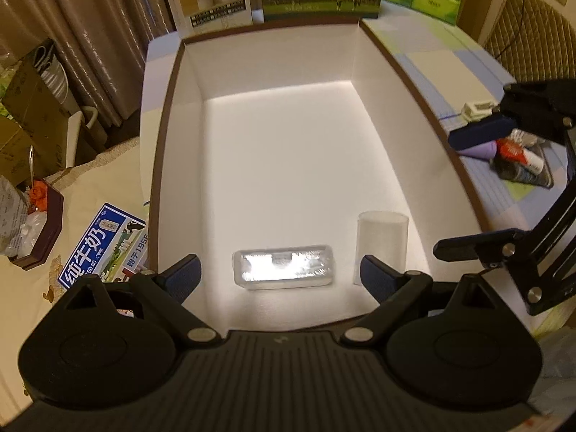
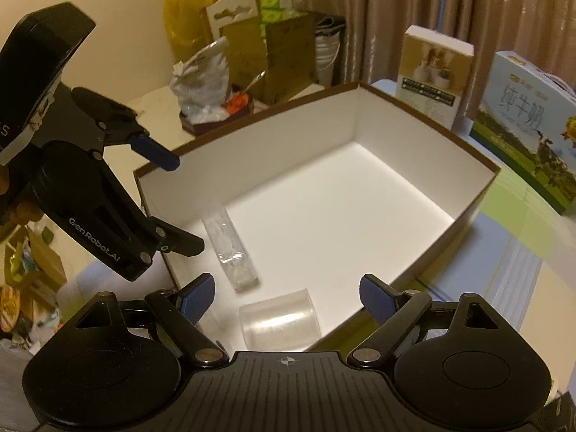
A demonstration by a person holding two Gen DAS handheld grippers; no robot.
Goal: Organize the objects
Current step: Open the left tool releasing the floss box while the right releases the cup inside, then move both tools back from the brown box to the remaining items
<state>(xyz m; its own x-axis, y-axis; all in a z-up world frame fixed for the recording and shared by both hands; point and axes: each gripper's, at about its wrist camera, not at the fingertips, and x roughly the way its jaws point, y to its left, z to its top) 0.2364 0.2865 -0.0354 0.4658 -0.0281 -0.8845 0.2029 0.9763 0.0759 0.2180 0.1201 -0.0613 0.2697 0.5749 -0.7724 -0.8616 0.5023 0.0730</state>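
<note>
Left gripper (image 1: 280,273) sits closest to its camera, jaws spread wide, nothing between the pads, hanging over the near end of the white-lined open box (image 1: 169,115). Right gripper (image 2: 286,297) likewise spread and empty, poised over the box's near corner. Two things already lie on the box floor at the near end: a clear rectangular plastic case (image 1: 284,265) lying flat, and a clear plastic cylinder (image 1: 381,244) just beside it, on its side in the right wrist view (image 2: 279,320). The remaining pile of small items (image 1: 518,160) sits outside the box on the quilted cover to its right, with a small white device (image 1: 477,109) near it; in the left view the right gripper is close to that pile. Risks as I read them: both clear pieces are near invisible against the white floor, so dropping the next item on top of them or knocking them is likely. The cylinder can roll if nudged and could end up under an incoming object. Box walls are thin card; a descending finger could catch the rim and shift or tip the box on the soft cover. The two grippers work close together at the right rim, so collision is possible. The pile is jumbled, so a grab there may pick two items or spill them. A milk carton (image 1: 102,248) lies left of the box, out of the way.
</note>
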